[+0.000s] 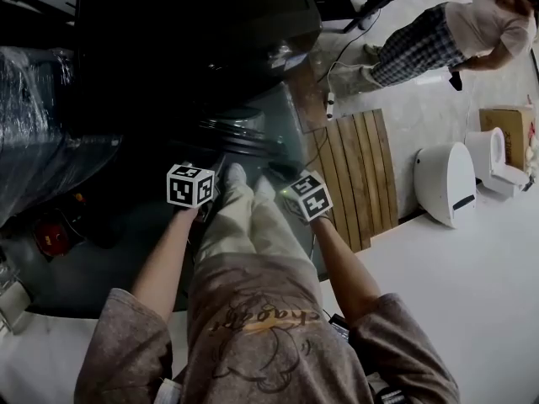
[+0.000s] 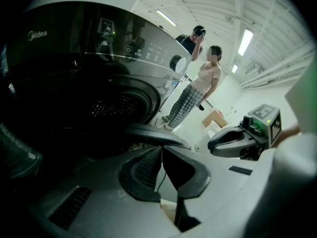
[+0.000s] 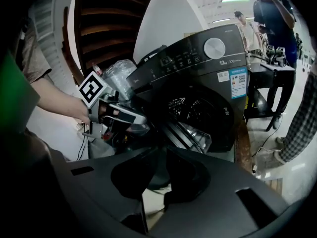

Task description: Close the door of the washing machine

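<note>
The dark front-loading washing machine (image 1: 185, 32) stands ahead of me. Its round glass door (image 1: 253, 133) hangs open below the drum opening (image 2: 119, 103). The right gripper view also shows the door (image 3: 190, 133), just beyond the jaws. My left gripper (image 1: 202, 165) is held low in front of the drum. Its jaws (image 2: 161, 151) are shut with nothing between them, just short of the door's rim (image 2: 153, 133). My right gripper (image 1: 286, 179) is beside it, near the door's right edge. The right jaws (image 3: 162, 151) appear closed tip to tip with nothing seen between them. Each gripper shows in the other's view.
A wooden slat board (image 1: 358, 175) lies on the floor right of the machine. White appliances (image 1: 446, 183) and a cardboard box (image 1: 505, 129) sit further right. A person (image 1: 438, 40) stands at the back right. A plastic-wrapped bulk (image 1: 42, 124) is at the left.
</note>
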`<state>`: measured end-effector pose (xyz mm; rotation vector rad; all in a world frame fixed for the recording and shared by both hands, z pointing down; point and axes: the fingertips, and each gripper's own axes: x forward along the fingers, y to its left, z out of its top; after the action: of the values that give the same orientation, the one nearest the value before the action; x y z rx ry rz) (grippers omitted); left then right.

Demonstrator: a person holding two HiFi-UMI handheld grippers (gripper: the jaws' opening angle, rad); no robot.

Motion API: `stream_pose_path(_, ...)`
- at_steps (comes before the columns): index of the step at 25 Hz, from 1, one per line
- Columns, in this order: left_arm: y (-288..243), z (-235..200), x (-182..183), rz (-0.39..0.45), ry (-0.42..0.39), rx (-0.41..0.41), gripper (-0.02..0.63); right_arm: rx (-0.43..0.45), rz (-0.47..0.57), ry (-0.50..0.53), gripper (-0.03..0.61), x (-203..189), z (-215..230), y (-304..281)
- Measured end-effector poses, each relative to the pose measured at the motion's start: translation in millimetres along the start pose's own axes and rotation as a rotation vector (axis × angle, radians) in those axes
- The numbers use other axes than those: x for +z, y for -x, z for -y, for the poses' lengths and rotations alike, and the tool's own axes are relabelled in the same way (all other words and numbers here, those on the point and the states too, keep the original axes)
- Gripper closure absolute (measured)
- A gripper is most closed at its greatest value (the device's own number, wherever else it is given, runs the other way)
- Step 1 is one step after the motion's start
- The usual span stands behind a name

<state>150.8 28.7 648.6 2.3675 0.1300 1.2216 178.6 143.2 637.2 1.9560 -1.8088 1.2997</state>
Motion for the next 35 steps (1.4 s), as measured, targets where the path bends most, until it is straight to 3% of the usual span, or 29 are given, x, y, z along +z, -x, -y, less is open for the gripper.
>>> stream_pose_path(5,-1.7,-3.4,0.7,0.053,0.014,-0.025,0.606,-0.066,0.033,-0.035,0.578,-10.0,7.5,-18.8)
stream_pose_path(11,-9.9,-12.0,-7.4,0.067,0.006,-0.041,0.609,-0.189,0.107,-0.126,0.578,-26.5,26.9,-33.9)
stream_pose_path(18,-13.3,-17.6,-7.2,0.123,0.025,-0.051,0.609,-0.213,0.136,-0.179,0.578,-36.6,43.5,-47.2)
stream_pose_path(35,-35.4,-27.9,39.0,0.202,-0.018,-0.029,0.609,-0.275,0.261,-0.066,0.578,26.8,95.0,-63.3)
